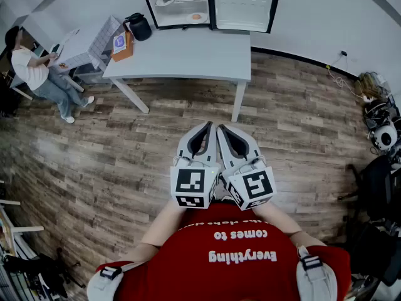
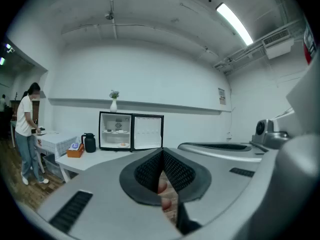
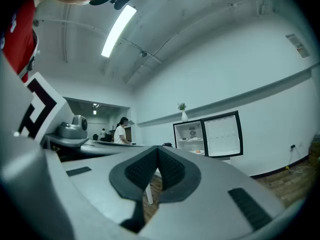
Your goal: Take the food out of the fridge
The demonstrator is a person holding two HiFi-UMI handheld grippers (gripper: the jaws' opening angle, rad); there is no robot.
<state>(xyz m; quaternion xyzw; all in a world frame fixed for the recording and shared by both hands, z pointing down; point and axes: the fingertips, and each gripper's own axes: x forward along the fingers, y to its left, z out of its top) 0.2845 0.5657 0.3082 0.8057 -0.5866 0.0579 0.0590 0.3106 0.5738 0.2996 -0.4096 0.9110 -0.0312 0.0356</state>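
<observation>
the fridge stands at the far edge of the white table, well apart from both grippers, and its top is cut off by the head view's upper edge. the food inside is small and hard to make out: an orange round thing lies on the lower shelf and a pale dish on the shelf above, but what either is cannot be told. the fridge's door hangs open to the right, its white inner lining smooth with faint ribs. the left gripper and the right gripper are held side by side over the wood-plank floor, close before the wearer's red shirt; their handles are hidden under the marker cubes. in the left gripper view the dark, finely dimpled rubber pads meet at the tip with nothing between them, and the right gripper view shows that tool's jaws likewise pressed together and empty. the grey shells are matt, smooth plastic tapering to a point. a black rounded jug and an orange box sit at the table's left end; a person in a white top stands beyond it.
</observation>
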